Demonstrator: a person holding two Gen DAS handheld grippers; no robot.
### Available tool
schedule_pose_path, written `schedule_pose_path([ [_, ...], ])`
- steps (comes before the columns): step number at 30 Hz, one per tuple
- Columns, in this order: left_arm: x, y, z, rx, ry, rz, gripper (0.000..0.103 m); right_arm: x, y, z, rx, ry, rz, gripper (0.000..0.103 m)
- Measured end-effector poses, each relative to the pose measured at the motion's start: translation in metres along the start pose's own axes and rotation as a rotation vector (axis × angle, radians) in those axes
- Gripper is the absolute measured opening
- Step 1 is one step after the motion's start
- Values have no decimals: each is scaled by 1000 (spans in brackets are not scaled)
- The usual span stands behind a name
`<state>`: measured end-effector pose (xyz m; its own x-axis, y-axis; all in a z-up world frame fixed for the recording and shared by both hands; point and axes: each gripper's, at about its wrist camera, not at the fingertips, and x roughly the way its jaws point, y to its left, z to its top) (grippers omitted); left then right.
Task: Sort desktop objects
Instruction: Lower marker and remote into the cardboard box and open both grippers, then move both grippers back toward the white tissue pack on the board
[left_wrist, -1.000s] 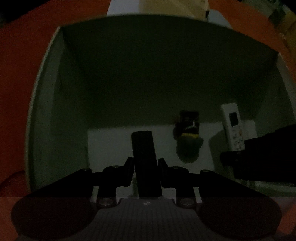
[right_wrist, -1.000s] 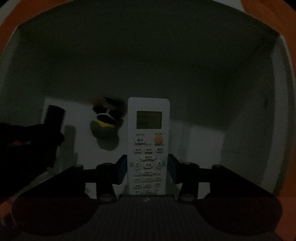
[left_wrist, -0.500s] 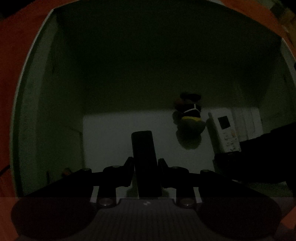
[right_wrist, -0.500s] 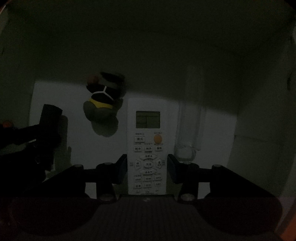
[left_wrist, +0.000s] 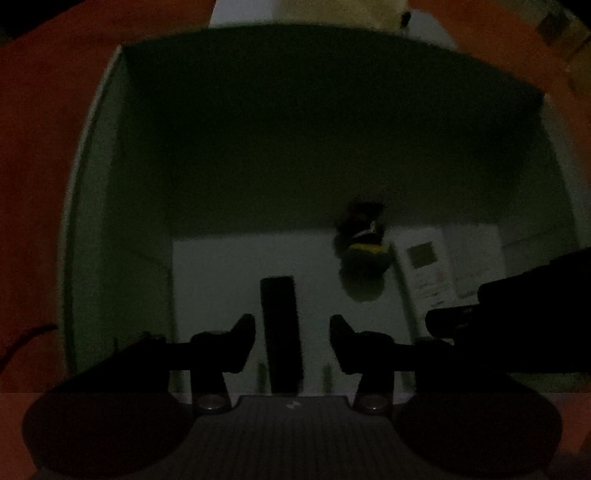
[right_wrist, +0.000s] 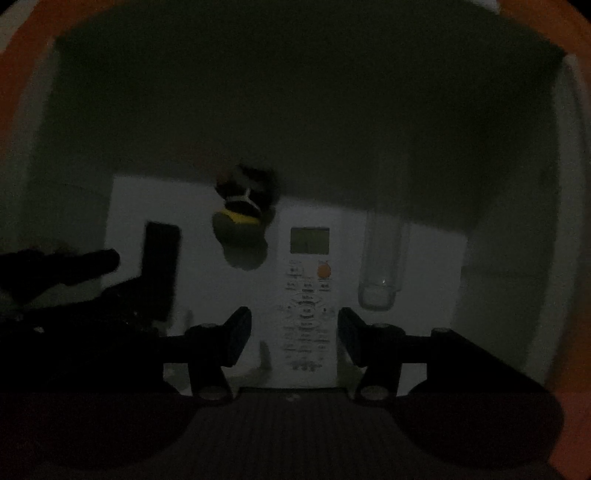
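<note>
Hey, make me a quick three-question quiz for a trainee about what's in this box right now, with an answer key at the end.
1. True or false: the white remote lies on the floor of the box with its screen end away from the camera.
2. Which item lies between the black remote and the white remote? A) a clear tube B) a small dark toy with a yellow band C) a cup
3. Fill in: the left claw has its jaws opening, and its pads stand ____ of the black remote.

Key: 1 true. 2 B, the toy. 3 clear. The right claw has its jaws opening too, around the white remote.
</note>
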<state>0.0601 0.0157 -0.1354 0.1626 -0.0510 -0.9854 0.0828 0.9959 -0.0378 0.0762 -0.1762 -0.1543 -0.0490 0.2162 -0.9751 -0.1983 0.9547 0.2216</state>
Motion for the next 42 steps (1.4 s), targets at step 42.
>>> schedule_pose_path([
  [42, 23, 20, 305, -11, -285, -258, 55, -63, -97, 265, 280, -262, 102, 57],
])
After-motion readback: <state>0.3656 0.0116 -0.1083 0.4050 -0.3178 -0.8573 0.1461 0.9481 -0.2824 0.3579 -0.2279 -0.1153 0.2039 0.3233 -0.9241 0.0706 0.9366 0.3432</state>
